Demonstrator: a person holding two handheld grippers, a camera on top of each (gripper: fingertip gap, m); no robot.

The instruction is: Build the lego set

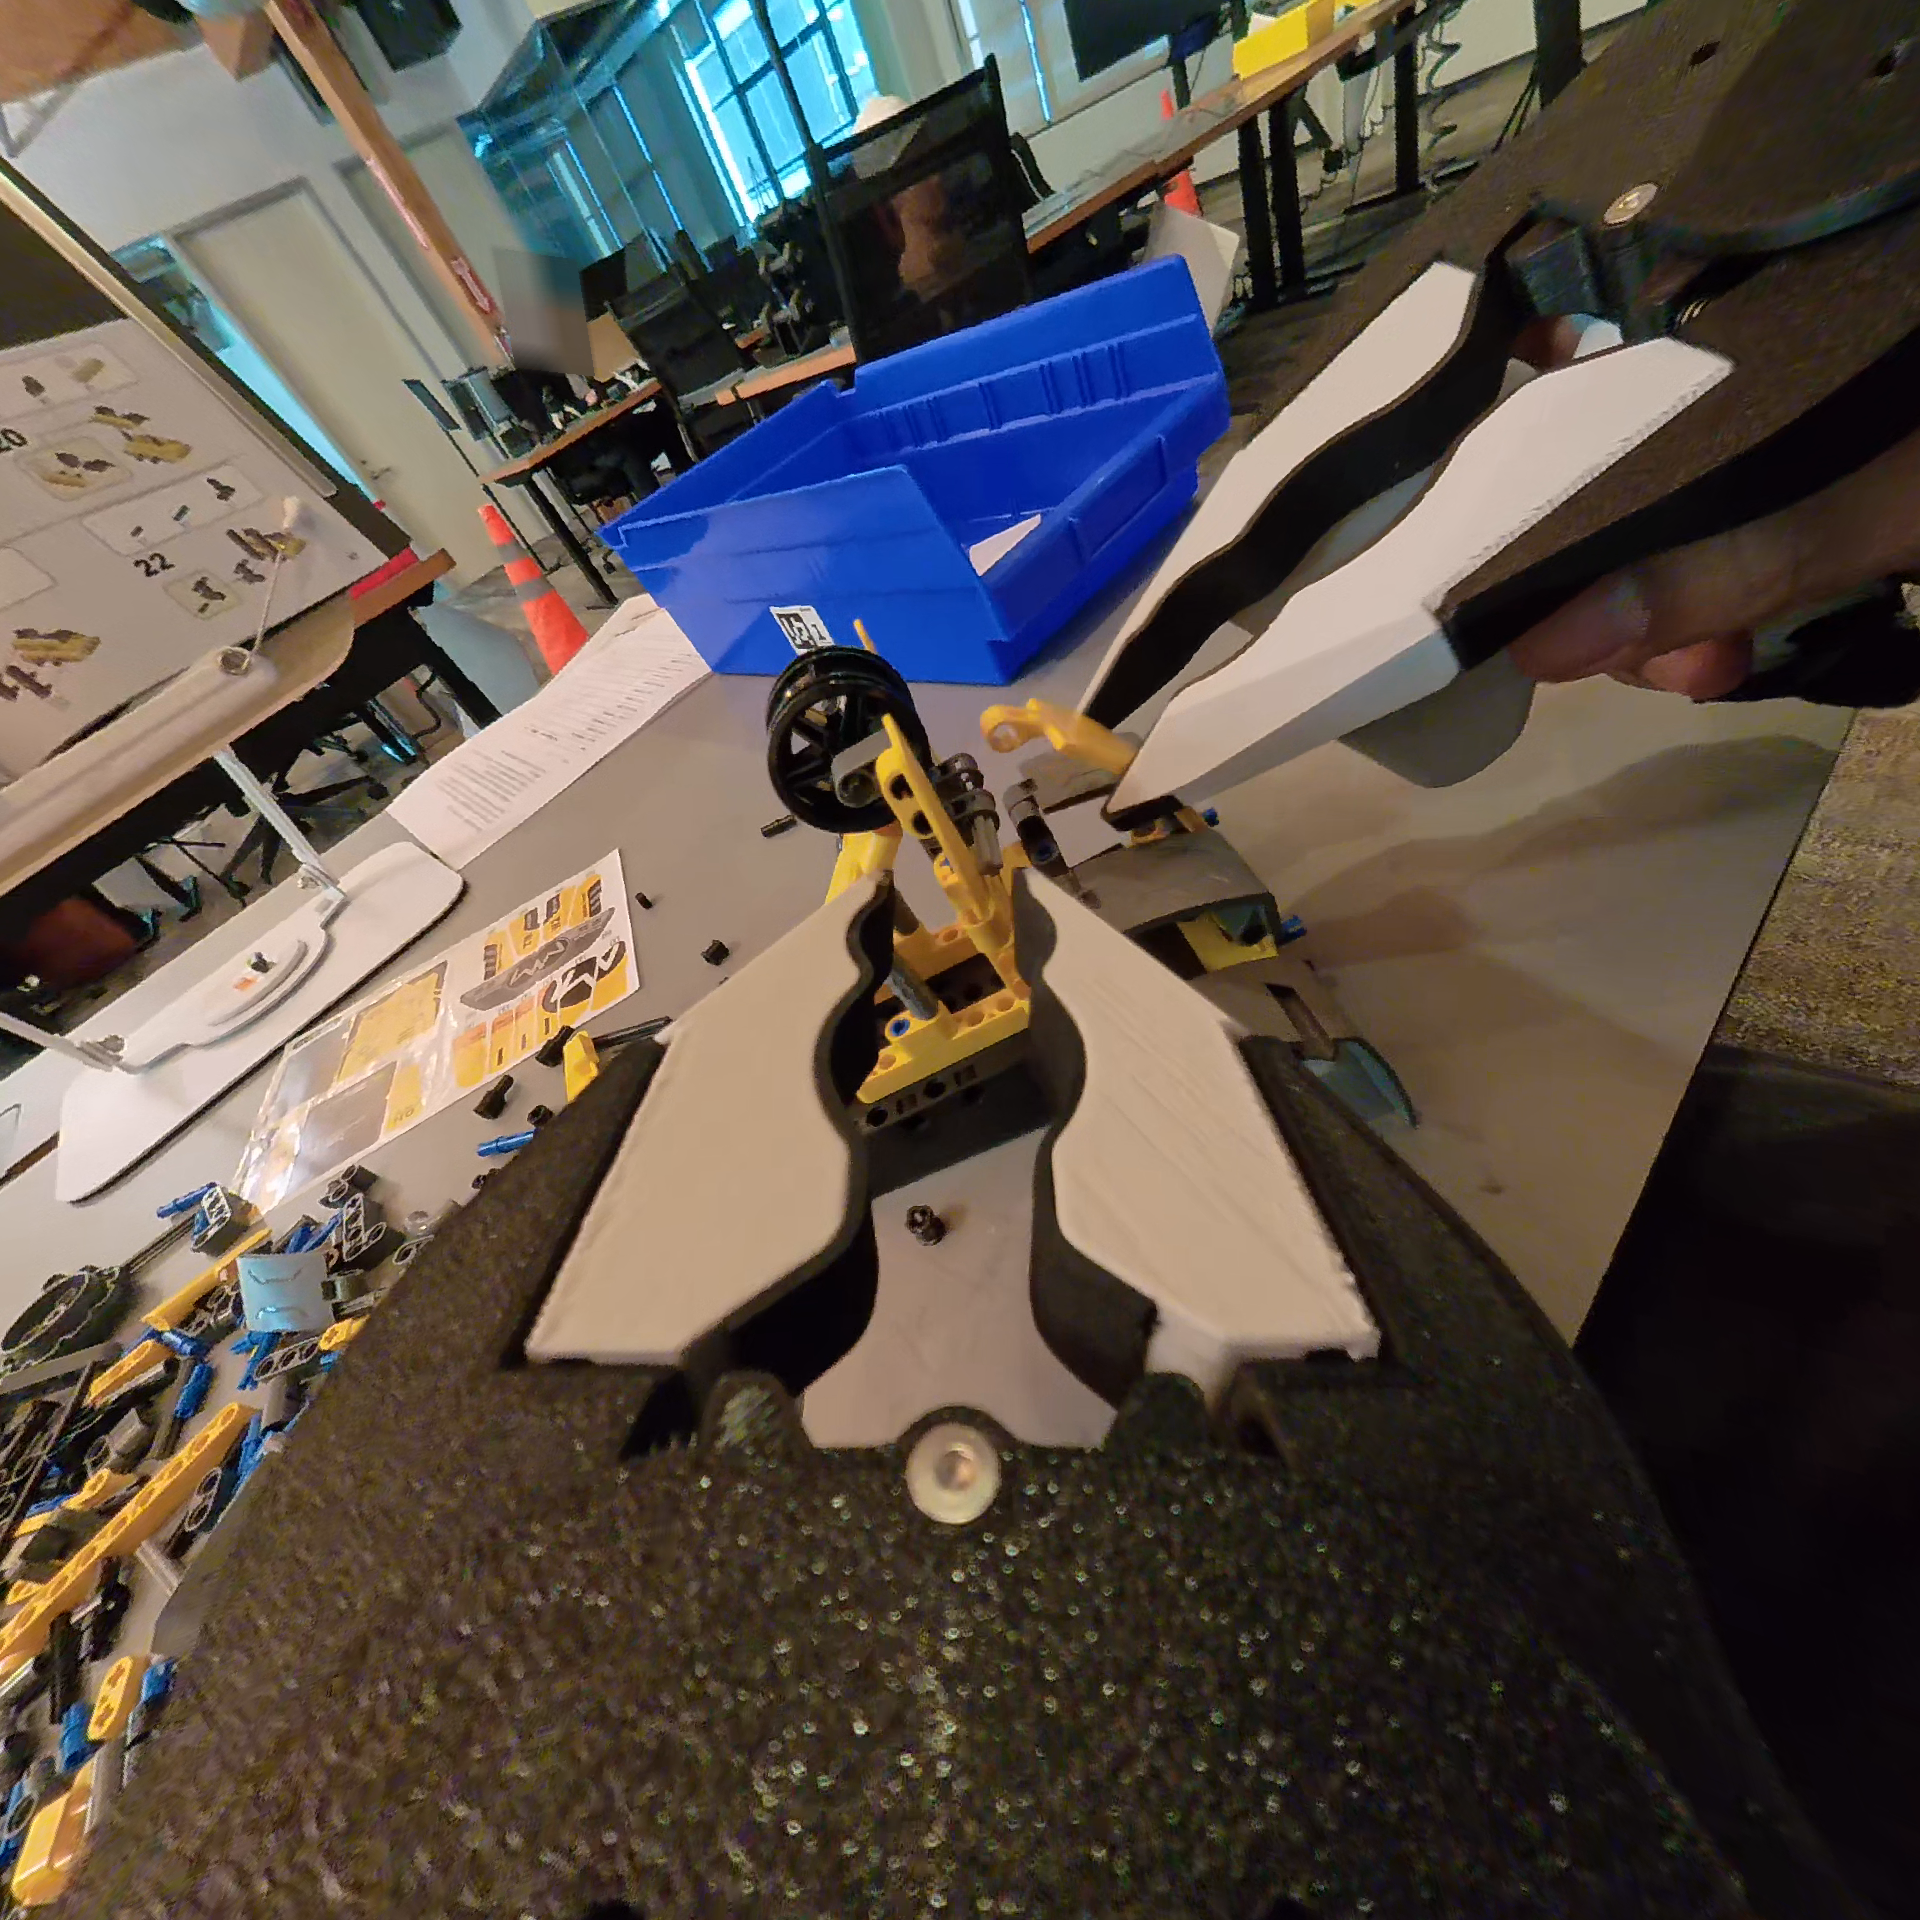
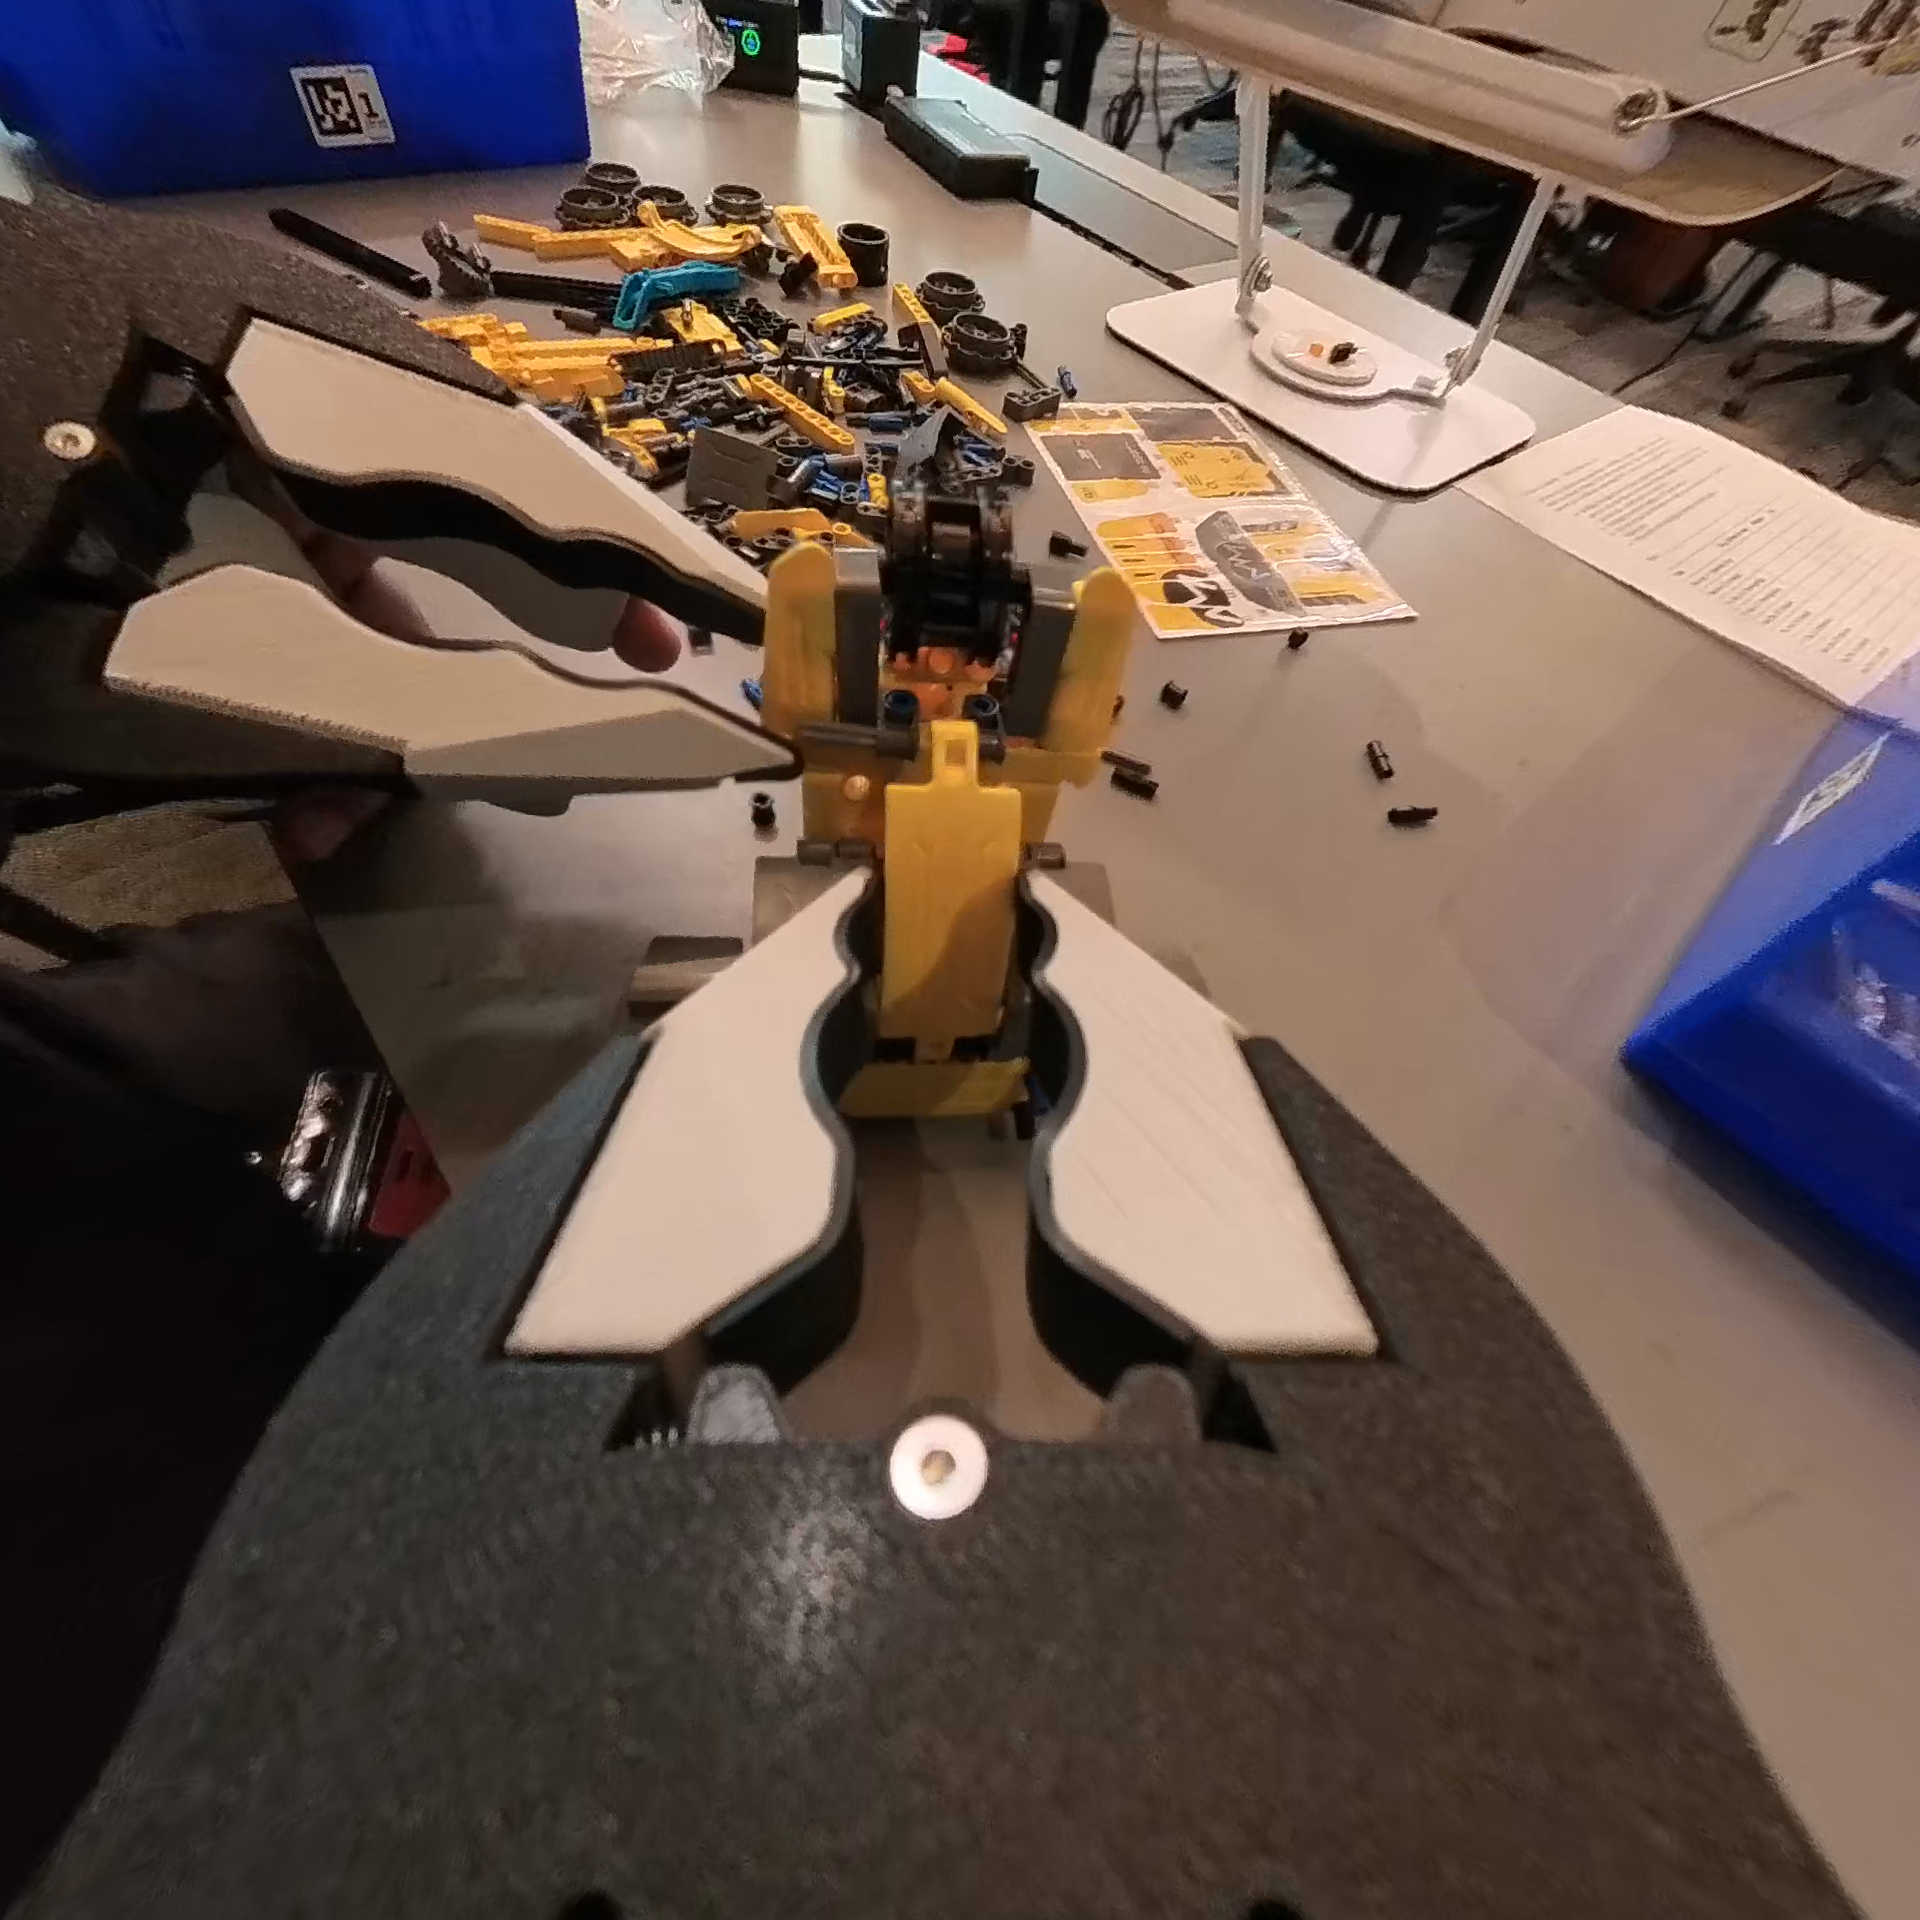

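An open-plan office with rows of desks, dark chairs and tall windows lies behind a grey table (image 1: pixel 1403 935). On it, between the two grippers, stands a partly built model (image 1: pixel 940 935) of yellow, grey and black building-toy parts: perforated yellow beams form its frame, curved grey panels flank it, and one black spoked wheel (image 1: pixel 831 743) sits on an axle at its far end.

The left gripper (image 1: pixel 951 883) has its two white fingers closed in against the yellow frame, one finger on each side. The right gripper (image 2: pixel 945 883) likewise grips the model, its fingers pressed to a flat yellow panel (image 2: pixel 951 894) at the end nearest it. In the left wrist view the right gripper reaches in from the upper right, tips at the model's grey panels; in the right wrist view the left gripper enters from the left, its tips at the model's side.

Beyond the model in the right wrist view lies a heap of loose parts (image 2: pixel 727 343), yellow, black, blue and grey, too many to count. Just right of the heap is one sticker sheet (image 2: pixel 1216 520); a few small black pins are scattered near it. One white stand (image 2: pixel 1330 384) holds an open instruction booklet (image 1: pixel 125 499). Two blue bins are in view: one (image 1: pixel 935 488) beyond the left gripper, another (image 2: pixel 1808 997) right of the right gripper. One printed paper sheet (image 2: pixel 1714 540) lies beside the stand.
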